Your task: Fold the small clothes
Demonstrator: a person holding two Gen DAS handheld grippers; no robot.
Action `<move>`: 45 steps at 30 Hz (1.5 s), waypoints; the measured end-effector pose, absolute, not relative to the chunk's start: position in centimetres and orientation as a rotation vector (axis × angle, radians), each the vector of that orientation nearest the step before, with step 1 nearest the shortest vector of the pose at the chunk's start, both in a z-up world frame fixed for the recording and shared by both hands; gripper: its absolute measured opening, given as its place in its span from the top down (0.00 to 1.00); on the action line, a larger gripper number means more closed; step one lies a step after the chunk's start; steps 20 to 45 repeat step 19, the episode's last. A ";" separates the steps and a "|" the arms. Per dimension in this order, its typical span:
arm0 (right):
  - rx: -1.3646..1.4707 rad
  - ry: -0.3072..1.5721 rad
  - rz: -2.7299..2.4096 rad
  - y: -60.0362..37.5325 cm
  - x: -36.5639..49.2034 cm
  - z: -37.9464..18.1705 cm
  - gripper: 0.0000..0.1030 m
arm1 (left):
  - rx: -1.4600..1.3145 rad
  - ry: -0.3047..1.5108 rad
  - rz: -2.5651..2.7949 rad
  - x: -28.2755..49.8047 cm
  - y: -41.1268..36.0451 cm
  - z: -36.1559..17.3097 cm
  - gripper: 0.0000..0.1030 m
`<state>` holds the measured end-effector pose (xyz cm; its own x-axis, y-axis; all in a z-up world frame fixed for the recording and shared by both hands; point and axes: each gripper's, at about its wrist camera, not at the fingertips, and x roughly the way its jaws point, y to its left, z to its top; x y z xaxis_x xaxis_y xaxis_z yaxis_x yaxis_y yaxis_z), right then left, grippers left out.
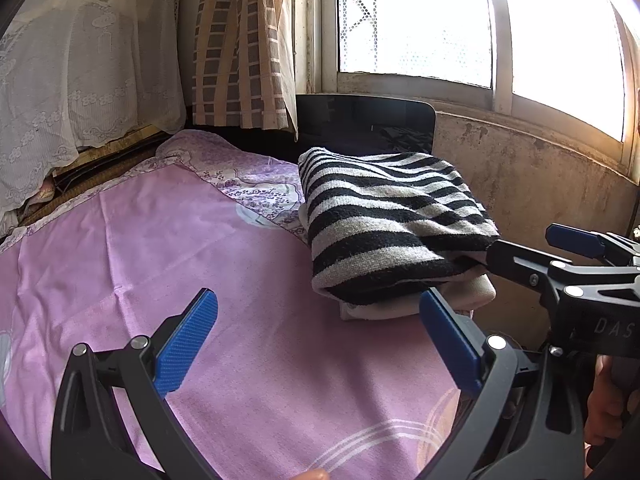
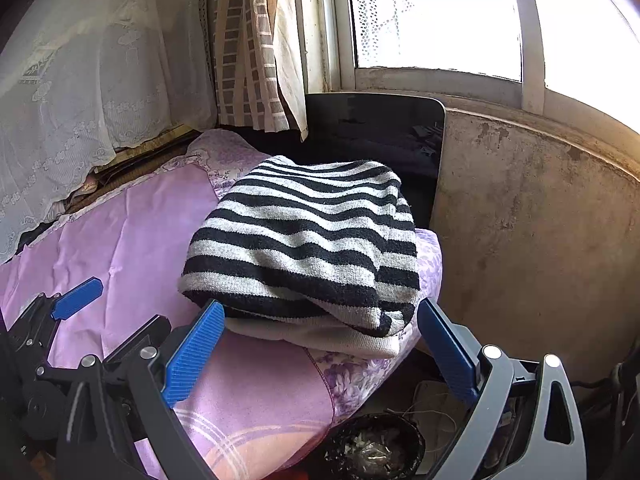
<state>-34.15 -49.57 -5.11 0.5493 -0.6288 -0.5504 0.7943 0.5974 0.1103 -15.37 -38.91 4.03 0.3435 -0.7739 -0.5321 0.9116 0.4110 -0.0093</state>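
While the striped garment (image 2: pixel 304 240) lies folded atop a pale one (image 2: pixel 320 338) at the bed (image 1: pixel 200 280) corner nearest the window, stacked clear of working space, both grippers, left (image 1: pixel 318 344) and right (image 2: pixel 320 354), hold fingers apart, gripping nothing.

Both views are lit by strong daylight from the white-framed window (image 1: pixel 480 40) at the upper right, whose panes are blown out to plain white. A soft sheen is cast on the pink-purple bed sheet (image 1: pixel 200 260); the stained beige wall (image 2: pixel 540 240) below the sill is left dimmer. Straight lines are bowed by the fisheye lens, and the corners are darkened and blurred.
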 end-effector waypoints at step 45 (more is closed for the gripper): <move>0.387 0.492 -0.863 -49.8 -34.3 -5.2 0.05 | 0.326 0.496 -1.106 -15.7 -39.1 4.1 0.05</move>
